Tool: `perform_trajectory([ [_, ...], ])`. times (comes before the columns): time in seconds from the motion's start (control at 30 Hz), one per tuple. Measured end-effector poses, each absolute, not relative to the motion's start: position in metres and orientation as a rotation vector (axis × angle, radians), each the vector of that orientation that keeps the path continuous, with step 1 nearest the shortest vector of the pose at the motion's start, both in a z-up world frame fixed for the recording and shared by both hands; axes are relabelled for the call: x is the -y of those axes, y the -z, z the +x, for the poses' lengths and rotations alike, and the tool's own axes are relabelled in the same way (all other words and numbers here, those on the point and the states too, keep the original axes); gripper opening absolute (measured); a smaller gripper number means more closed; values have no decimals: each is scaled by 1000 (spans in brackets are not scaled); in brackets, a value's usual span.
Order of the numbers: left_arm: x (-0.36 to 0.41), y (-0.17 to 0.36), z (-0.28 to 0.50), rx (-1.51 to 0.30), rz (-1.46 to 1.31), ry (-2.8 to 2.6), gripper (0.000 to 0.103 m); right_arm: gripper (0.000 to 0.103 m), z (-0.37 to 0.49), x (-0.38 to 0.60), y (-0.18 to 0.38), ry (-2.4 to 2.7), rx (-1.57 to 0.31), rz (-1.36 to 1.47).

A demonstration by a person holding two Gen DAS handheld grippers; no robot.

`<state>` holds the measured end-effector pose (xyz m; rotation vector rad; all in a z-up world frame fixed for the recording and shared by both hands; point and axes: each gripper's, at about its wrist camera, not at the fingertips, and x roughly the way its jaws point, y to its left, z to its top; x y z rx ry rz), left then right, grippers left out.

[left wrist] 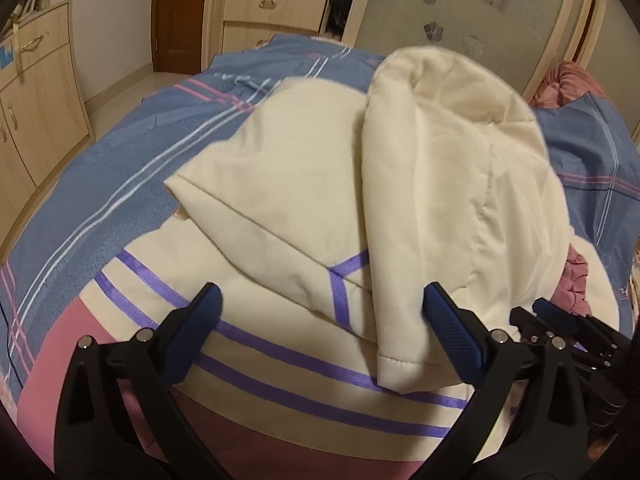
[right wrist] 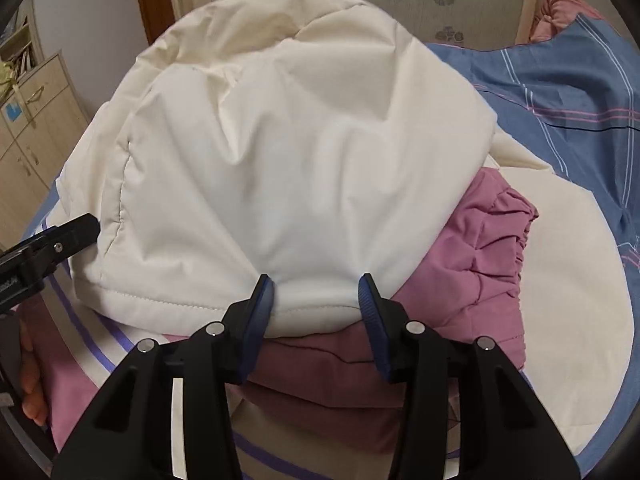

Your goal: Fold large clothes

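Note:
A cream padded jacket [left wrist: 304,216] with purple ribbon stripes and a pink lower band lies on the bed; it also fills the right wrist view [right wrist: 288,168]. A folded cream part with a stitched hem [left wrist: 408,372] is raised over the body. My left gripper [left wrist: 322,336] is open, its jaws wide apart over the striped body. My right gripper [right wrist: 316,300] is open with the cream hem [right wrist: 312,312] lying between its pads; it also shows in the left wrist view [left wrist: 560,320]. A pink gathered cuff [right wrist: 492,256] lies to the right.
The blue plaid bedspread [left wrist: 120,176] covers the bed. Wooden cabinets [left wrist: 32,112] stand at the left, a wardrobe with drawers [left wrist: 272,12] at the back. A padded floral headboard [left wrist: 472,28] and a pink pillow [left wrist: 568,84] are at the right.

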<state>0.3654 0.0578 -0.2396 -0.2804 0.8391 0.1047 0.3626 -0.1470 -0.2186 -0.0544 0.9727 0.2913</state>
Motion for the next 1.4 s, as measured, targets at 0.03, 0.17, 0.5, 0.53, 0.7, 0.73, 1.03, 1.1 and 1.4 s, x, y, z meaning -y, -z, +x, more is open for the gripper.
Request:
perform_trajectory([
  [0.03,-57,234,363,-807,-279,-96,101,46,361,147,218,-286,-966,-47],
  [0.17,-49,216,353,-704,-250,-59,101,52,345,154,206,-299,-913,-4],
  [0.5,-23,240,365,-846,-177,-33,88,85,370,175,96,-337,-683,211],
  [0.53,-25,241,366,-853,-194,-28,88,77,381,163,91,-345,-692,181],
  [0.7,-29,245,369,-882,-208,-30,89,54,468,107,105,-356,-794,85],
  [0.73,-29,245,370,-883,-203,-31,89,54,484,94,112,-334,-811,54],
  [1.03,-29,249,370,-896,-194,-37,91,55,547,50,190,-185,-920,-108],
  [1.1,-30,247,368,-886,-202,-30,91,55,526,57,172,-230,-897,-85],
  [1.4,-27,245,367,-872,-188,-43,91,55,394,142,155,-197,-865,26],
])
